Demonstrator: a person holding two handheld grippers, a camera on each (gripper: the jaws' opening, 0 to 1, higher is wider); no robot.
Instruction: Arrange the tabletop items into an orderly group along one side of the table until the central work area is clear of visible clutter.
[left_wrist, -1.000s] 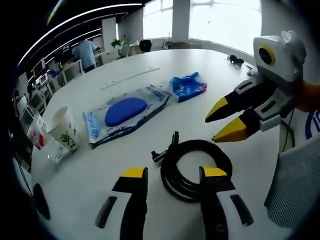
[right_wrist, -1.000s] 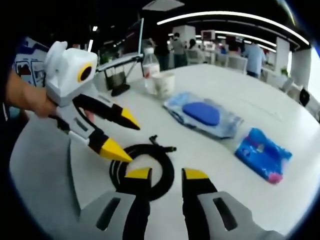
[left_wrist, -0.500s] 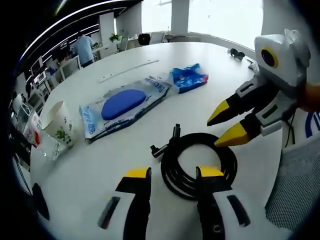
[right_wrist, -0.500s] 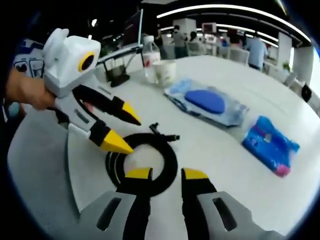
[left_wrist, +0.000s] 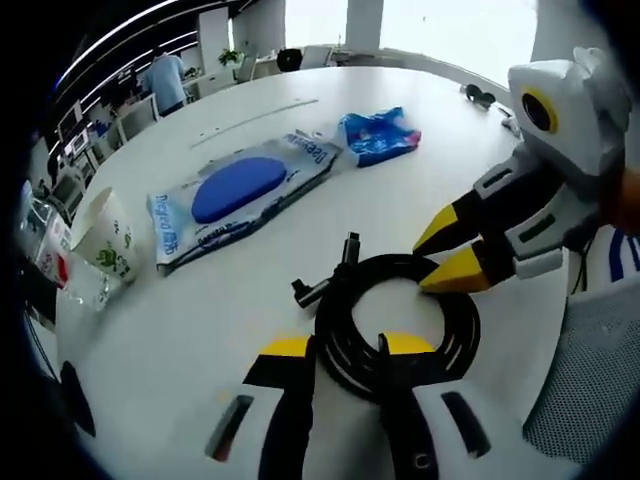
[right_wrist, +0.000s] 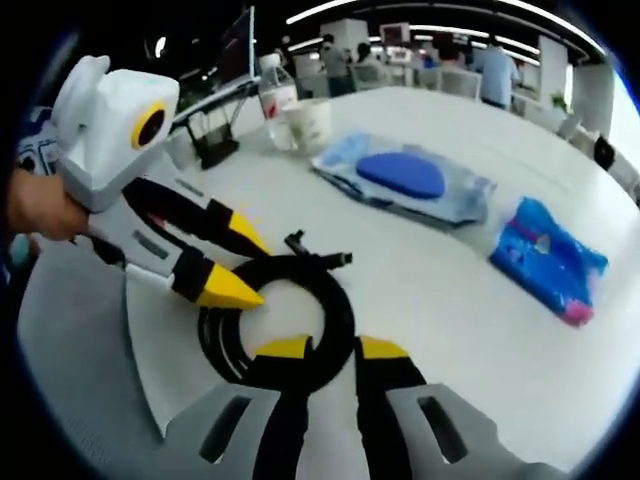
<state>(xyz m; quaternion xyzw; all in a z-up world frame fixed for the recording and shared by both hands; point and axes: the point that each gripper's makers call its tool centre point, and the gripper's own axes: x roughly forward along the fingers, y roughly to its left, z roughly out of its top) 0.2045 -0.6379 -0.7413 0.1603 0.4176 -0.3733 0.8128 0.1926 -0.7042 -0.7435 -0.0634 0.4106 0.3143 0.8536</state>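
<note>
- Checking the left gripper first: how do its jaws stand?
- Parted. In the left gripper view they rise on either side of the near rim of the cable coil. In the right gripper view the same tool comes in from the left, with one yellow tip inside the coil's ring and the other outside it. It is released, not clamped.
- And the right gripper?
- Also released. In its own view the jaws straddle the near rim of the cable. In the left gripper view it enters from the right with its jaws spread; the lower tip is at the coil's rim and the upper tip is clear of it. I cannot tell whether the lower tip touches.
- Where is the cable?
- Lying flat on the white table, between the two tools, with its plug ends sticking out from the rim.
- Other items?
- A wipes pack lies flat beyond the cable, well apart from it. It also shows in the right gripper view.
- Anything beside it?
- A blue packet lies near one end of the pack, and is seen again at. A paper cup stands upright near the table edge, off the pack's other end. In the right gripper view the cup stands just beside a bottle.
- Who holds the tools?
- A hand grips the left tool's body; a sleeve shows behind the right one.
</note>
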